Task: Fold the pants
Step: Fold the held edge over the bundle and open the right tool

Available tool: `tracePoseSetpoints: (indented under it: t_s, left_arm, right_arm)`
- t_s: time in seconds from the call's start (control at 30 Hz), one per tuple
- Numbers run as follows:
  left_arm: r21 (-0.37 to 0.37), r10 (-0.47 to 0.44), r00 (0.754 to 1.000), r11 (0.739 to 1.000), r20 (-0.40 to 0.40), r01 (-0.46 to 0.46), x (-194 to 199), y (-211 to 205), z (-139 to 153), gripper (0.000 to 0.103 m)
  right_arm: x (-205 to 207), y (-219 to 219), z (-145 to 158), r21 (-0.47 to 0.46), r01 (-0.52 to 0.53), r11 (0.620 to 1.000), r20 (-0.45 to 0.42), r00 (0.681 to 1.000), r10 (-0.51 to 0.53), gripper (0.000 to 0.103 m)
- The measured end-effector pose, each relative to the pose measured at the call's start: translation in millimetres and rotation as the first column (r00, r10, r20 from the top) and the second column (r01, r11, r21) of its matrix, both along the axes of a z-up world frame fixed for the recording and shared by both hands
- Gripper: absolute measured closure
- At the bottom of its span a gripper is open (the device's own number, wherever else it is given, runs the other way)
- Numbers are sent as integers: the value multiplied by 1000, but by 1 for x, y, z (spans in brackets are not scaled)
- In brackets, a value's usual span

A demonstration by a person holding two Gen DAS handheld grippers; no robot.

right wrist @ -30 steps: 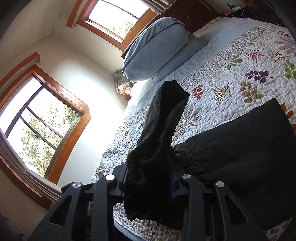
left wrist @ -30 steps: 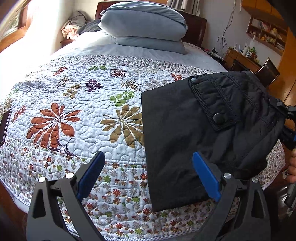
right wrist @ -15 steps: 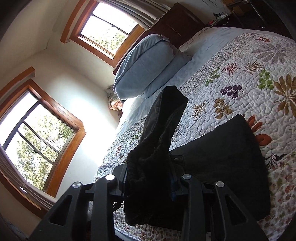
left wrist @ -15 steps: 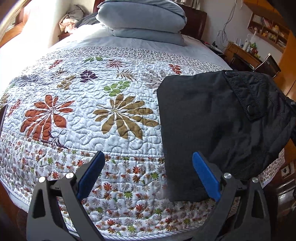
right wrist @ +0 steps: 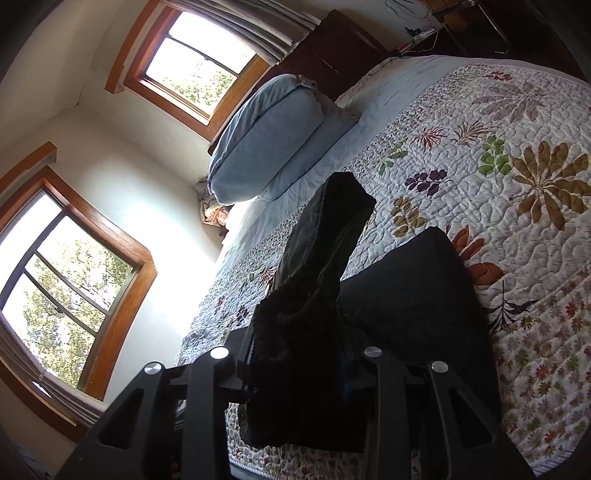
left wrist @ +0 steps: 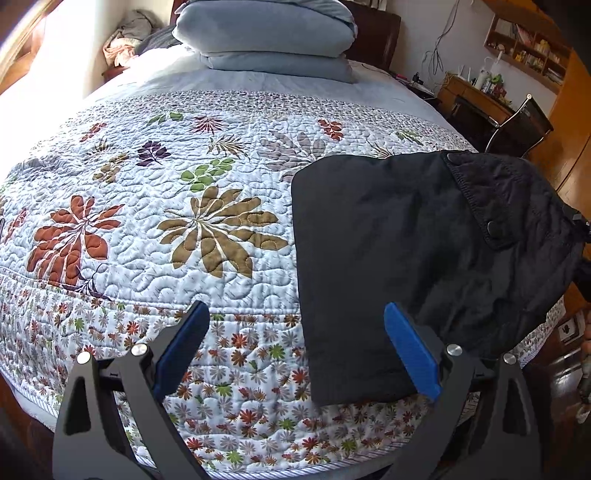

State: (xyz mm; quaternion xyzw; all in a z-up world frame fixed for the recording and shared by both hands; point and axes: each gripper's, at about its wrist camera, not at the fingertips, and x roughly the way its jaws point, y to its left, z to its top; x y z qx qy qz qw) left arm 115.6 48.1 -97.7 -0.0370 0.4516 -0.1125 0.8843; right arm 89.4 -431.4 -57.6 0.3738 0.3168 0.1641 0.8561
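The black pants (left wrist: pixel 417 258) lie folded on the floral quilt (left wrist: pixel 184 229) at the bed's front right, a snap pocket flap on their right part. My left gripper (left wrist: pixel 295 343) is open and empty, its blue pads just in front of the pants' near-left corner. My right gripper (right wrist: pixel 299 369) is shut on a bunched edge of the pants (right wrist: pixel 317 266), which stands up between its fingers; the rest of the pants (right wrist: pixel 417 295) lies flat beyond.
Blue pillows (left wrist: pixel 266 33) are stacked at the headboard. A desk and chair (left wrist: pixel 517 122) stand right of the bed. Windows (right wrist: pixel 66 280) fill the wall by the bed's far side. The quilt's front edge (left wrist: pixel 258 465) drops off below my left gripper.
The pants have slid right across the quilt and settled flatter. My right gripper keeps its hold on the edge. My left gripper stays open.
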Motion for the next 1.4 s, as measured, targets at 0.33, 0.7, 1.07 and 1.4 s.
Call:
tracePoseSetpoints:
  t_s: [0.33, 0.7, 1.07, 1.4]
  left_arm:
    - [13, -20, 1000, 1000, -18, 20, 1, -12, -3, 8]
    - [9, -11, 999, 1000, -39, 11, 2, -14, -8, 8]
    - [24, -18, 1000, 1000, -21, 19, 1, -19, -3, 7]
    - [25, -20, 1000, 999, -14, 20, 2, -20, -2, 7]
  right_arm:
    - [-6, -16, -20, -3, 35, 999, -48, 998, -35, 70]
    - [-9, -27, -42, -14, 65, 998, -103, 993, -66, 70]
    - [-12, -36, -62, 16, 100, 995, -159, 983, -96, 70]
    - [-15, -41, -85, 59, 135, 989, -211, 970, -120, 70]
